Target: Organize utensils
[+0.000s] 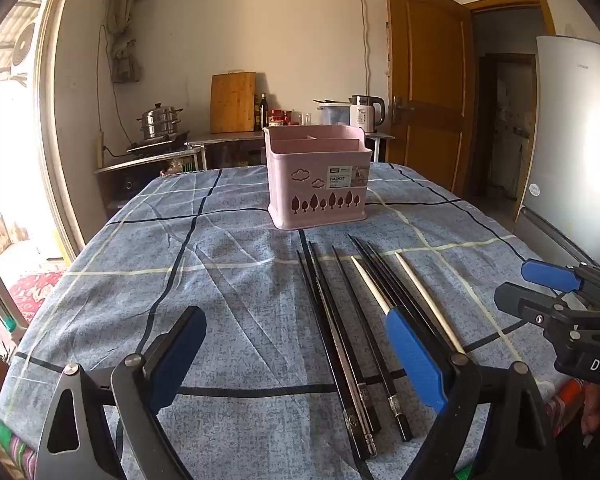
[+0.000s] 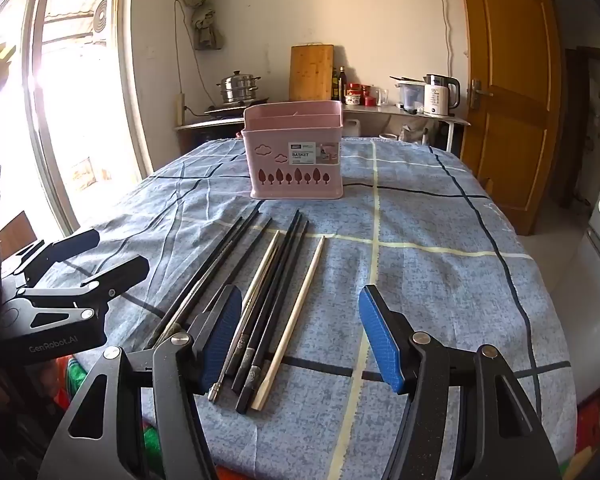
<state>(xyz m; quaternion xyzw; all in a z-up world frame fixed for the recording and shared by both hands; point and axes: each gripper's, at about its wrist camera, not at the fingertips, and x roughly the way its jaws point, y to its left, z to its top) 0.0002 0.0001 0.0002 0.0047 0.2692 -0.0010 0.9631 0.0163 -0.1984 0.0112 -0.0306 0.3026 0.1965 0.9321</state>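
Several chopsticks lie side by side on the blue checked tablecloth, tips pointing away: black ones [image 1: 332, 340] [image 2: 278, 280], a pale wooden one [image 1: 428, 300] [image 2: 300, 304] and a silvery one [image 2: 236, 340]. Behind them stands a pink utensil basket [image 1: 318, 184] [image 2: 296, 160] with inner compartments that look empty. My left gripper [image 1: 296, 356] [image 2: 112, 254] hovers open over the near ends of the black chopsticks. My right gripper [image 2: 300, 336] [image 1: 528, 286] is open too, above the pale chopstick's near half. Neither touches anything.
The table [image 2: 440, 280] drops off at its left and right edges. A counter at the back carries a steamer pot [image 1: 160, 120], a cutting board [image 1: 232, 102], bottles and a kettle [image 2: 438, 96]. A wooden door [image 1: 428, 92] and a fridge [image 1: 572, 140] stand on the right.
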